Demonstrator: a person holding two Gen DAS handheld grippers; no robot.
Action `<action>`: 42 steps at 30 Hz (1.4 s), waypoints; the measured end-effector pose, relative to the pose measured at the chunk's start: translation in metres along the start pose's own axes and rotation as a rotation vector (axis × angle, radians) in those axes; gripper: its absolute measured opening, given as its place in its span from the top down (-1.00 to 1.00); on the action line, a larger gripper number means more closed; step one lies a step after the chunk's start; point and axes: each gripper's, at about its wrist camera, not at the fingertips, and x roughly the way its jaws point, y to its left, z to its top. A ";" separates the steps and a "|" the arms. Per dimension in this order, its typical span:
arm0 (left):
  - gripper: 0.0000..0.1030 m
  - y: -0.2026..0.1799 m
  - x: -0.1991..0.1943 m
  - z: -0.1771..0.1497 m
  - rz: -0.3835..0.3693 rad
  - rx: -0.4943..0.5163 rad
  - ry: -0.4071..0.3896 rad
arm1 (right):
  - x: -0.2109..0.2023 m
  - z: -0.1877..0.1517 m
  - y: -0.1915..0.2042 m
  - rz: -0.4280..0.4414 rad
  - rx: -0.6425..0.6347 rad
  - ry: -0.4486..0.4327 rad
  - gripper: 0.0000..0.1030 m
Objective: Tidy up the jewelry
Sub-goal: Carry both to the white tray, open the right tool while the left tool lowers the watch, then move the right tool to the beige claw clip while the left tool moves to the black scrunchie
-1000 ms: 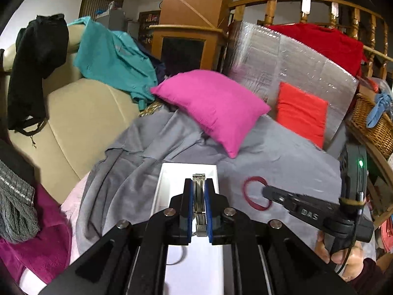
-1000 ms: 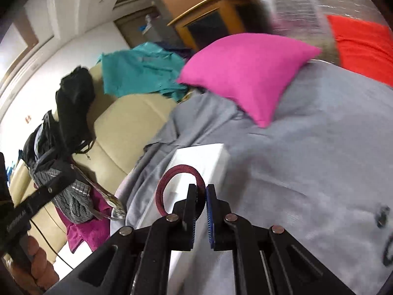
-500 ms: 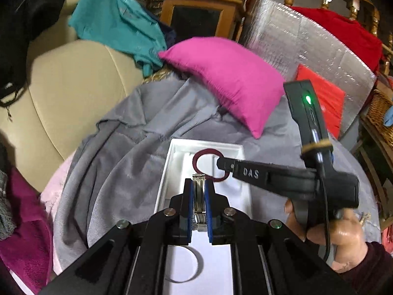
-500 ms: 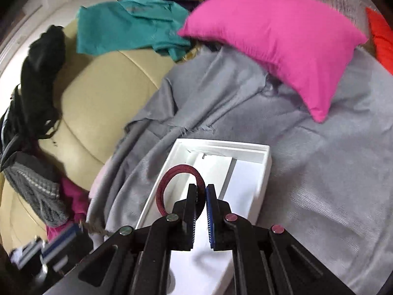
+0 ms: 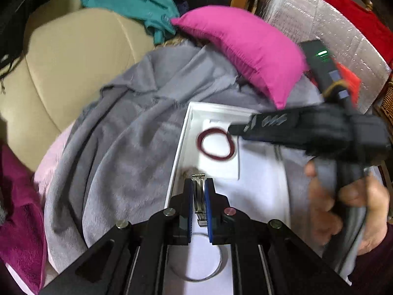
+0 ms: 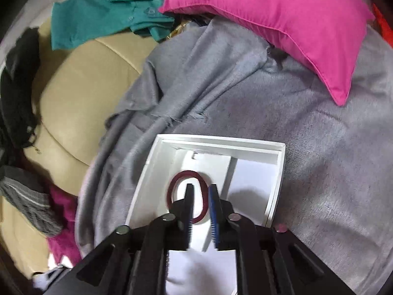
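Observation:
A white box (image 5: pixel 183 135) (image 6: pixel 221 141) lies open on the grey blanket. My left gripper (image 5: pixel 198 184) is shut on a silver metal link band (image 5: pixel 199 200), low over the box's near half. A thin silver bangle (image 5: pixel 216 270) lies in the box under that gripper. My right gripper (image 6: pixel 201 189) (image 5: pixel 232 129) reaches in from the right, held by a hand (image 5: pixel 326 211). Its jaws are opening. The dark red bangle (image 6: pixel 188 173) (image 5: pixel 217 156) rests on the box's white insert; one side runs between the parted pads, which do not press on it.
The grey blanket (image 6: pixel 307 147) covers a beige sofa (image 5: pixel 61 73). A pink cushion (image 6: pixel 282 17) lies just behind the box, with a teal shirt (image 6: pixel 98 12) farther back. A magenta towel (image 5: pixel 19 209) sits at the left and a silver foil board (image 5: pixel 331 32) at the right.
Both grippers came down over the white box. The right one carried the red bangle in and its jaws have parted, leaving the bangle on the insert. The left still grips the metal band.

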 end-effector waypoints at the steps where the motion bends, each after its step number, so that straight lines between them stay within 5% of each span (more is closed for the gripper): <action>1: 0.82 0.001 0.000 -0.001 0.006 -0.002 0.004 | -0.004 -0.001 0.000 0.010 0.003 -0.005 0.43; 4: 0.68 0.002 -0.006 -0.002 0.037 0.002 0.003 | -0.019 -0.005 -0.002 0.046 0.022 -0.031 0.43; 7: -0.18 0.000 -0.020 -0.001 0.077 -0.006 -0.021 | -0.042 -0.011 -0.006 0.082 0.027 -0.078 0.43; 8: -0.23 -0.002 -0.026 -0.001 0.093 -0.007 -0.046 | -0.054 -0.015 -0.009 0.090 0.030 -0.100 0.43; 14: -0.30 -0.048 -0.064 -0.001 0.101 0.061 -0.126 | -0.132 -0.046 -0.045 0.070 0.044 -0.196 0.43; 21: -0.44 -0.171 -0.092 -0.030 -0.002 0.226 -0.198 | -0.241 -0.116 -0.142 -0.042 0.127 -0.299 0.43; 30: -0.44 -0.299 -0.062 -0.082 -0.154 0.283 -0.078 | -0.368 -0.235 -0.284 -0.175 0.339 -0.410 0.43; 39: -0.44 -0.357 -0.020 -0.114 -0.162 0.309 -0.049 | -0.404 -0.305 -0.390 -0.101 0.629 -0.520 0.34; 42: -0.44 -0.376 -0.009 -0.118 -0.158 0.349 -0.060 | -0.397 -0.309 -0.404 -0.099 0.674 -0.504 0.11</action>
